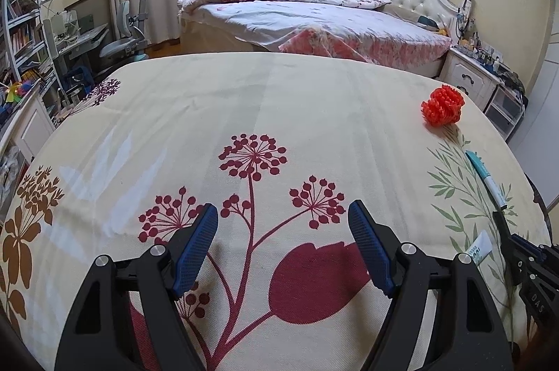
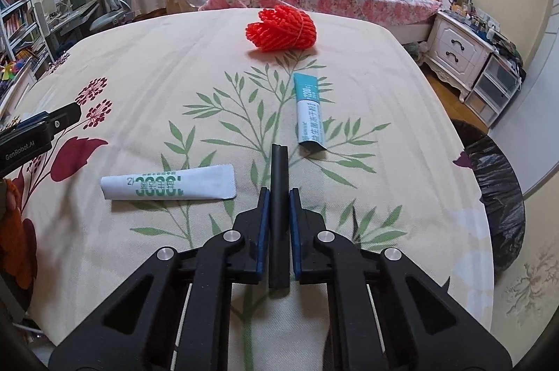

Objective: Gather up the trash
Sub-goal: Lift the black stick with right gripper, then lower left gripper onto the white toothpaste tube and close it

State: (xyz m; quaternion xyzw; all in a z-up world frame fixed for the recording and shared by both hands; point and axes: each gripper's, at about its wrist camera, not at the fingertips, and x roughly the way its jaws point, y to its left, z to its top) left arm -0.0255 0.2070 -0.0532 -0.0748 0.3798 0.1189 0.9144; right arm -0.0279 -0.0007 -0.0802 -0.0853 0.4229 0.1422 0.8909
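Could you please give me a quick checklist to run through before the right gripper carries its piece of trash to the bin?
1. Right gripper shut on the black strip: ok, the strip sits between both pads.
2. Strip seated securely: cannot tell, much of it sticks out past the fingertips.
3. Bin location: ok, a black-lined bin sits past the table's right edge.
4. Left gripper free: ok, open and empty over the tablecloth.
5. Trash left on the table: not ok, the white sachet, teal sachet and red foam net remain.
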